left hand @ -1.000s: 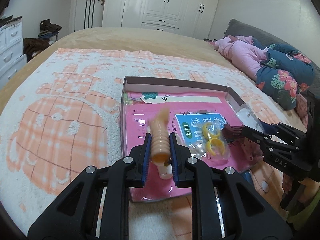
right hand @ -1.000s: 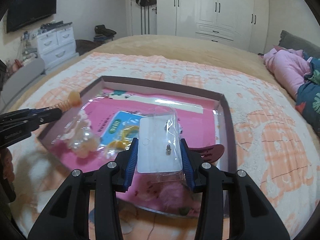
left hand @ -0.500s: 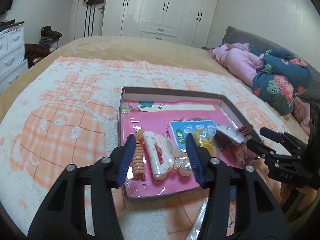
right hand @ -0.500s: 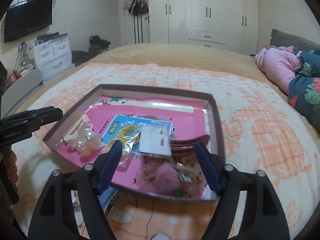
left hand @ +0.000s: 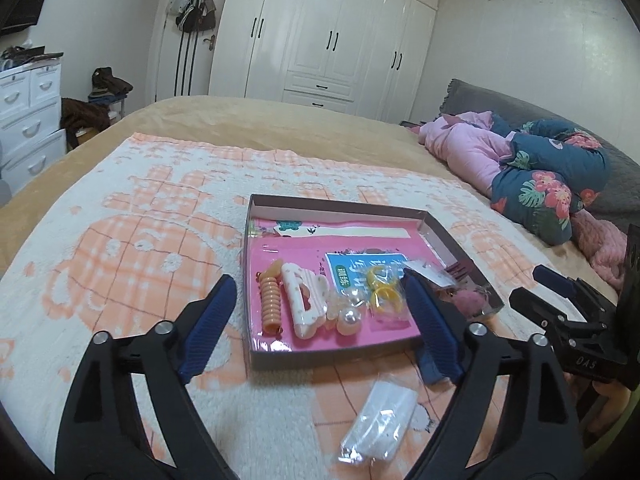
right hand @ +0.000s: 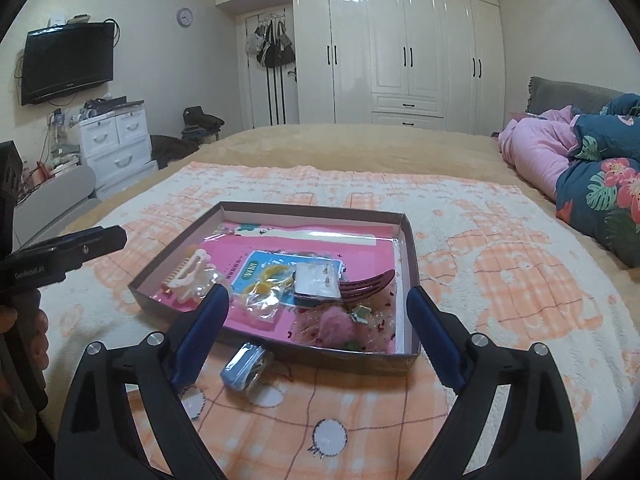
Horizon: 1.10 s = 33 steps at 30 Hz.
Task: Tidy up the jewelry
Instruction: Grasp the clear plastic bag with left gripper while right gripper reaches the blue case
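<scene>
A shallow cardboard box point(left hand: 336, 208) with a pink lining lies on the peach-and-white blanket. In it are an orange spiral hair tie point(left hand: 270, 304), a cream hair claw point(left hand: 304, 300), a bag of yellow rings point(left hand: 384, 292), a bagged earring card point(right hand: 318, 280), a dark red comb point(right hand: 368, 282) and a pink pompom point(right hand: 332, 326). My left gripper point(left hand: 318, 280) hovers before the box's near left corner, jaws opening, nothing between them. My right gripper point(right hand: 319, 292) hangs before the box's near edge, jaws also opening and empty.
Outside the box, a small blue packet point(right hand: 244, 366) and a clear bag of white items point(left hand: 380, 420) lie on the blanket near its front edge. Pink and floral bedding point(left hand: 532, 168) is piled at the right. White drawers point(right hand: 116, 140) and a wardrobe point(right hand: 400, 48) stand beyond the bed.
The left gripper let go of the orange hair tie, the right let go of the earring card; both items now lie in the box. Both grippers opened wide and drew back and up.
</scene>
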Each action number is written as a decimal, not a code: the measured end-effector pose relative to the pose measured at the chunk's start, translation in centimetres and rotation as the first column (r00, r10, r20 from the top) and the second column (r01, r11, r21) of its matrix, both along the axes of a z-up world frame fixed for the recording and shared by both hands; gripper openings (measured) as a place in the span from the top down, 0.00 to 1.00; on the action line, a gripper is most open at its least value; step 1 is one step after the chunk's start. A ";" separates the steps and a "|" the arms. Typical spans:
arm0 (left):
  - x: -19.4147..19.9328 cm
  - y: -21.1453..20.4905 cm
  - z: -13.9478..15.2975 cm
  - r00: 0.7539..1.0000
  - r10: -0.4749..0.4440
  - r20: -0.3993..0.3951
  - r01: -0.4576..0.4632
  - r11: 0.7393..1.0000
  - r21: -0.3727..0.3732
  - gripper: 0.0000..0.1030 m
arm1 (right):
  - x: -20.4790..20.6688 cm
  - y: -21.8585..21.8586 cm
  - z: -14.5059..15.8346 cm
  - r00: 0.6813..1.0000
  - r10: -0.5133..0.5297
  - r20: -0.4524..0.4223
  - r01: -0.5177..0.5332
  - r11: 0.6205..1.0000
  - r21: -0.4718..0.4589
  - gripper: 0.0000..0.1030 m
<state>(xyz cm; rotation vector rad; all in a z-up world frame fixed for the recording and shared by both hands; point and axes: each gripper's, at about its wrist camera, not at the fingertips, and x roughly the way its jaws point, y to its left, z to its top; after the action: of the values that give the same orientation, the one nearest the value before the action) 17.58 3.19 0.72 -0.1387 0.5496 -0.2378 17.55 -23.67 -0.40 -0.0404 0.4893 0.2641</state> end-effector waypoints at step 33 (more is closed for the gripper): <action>-1.8 -4.2 -7.8 0.935 -0.226 -0.273 0.256 0.963 0.081 0.24 | -1.9 0.5 -3.1 0.982 0.111 -0.150 -0.108 0.994 0.029 0.14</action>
<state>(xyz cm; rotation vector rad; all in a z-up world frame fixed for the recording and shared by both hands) 15.80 -0.99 -7.12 0.0118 0.8440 -0.4307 15.70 -23.16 -3.46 -0.0272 0.6360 0.3820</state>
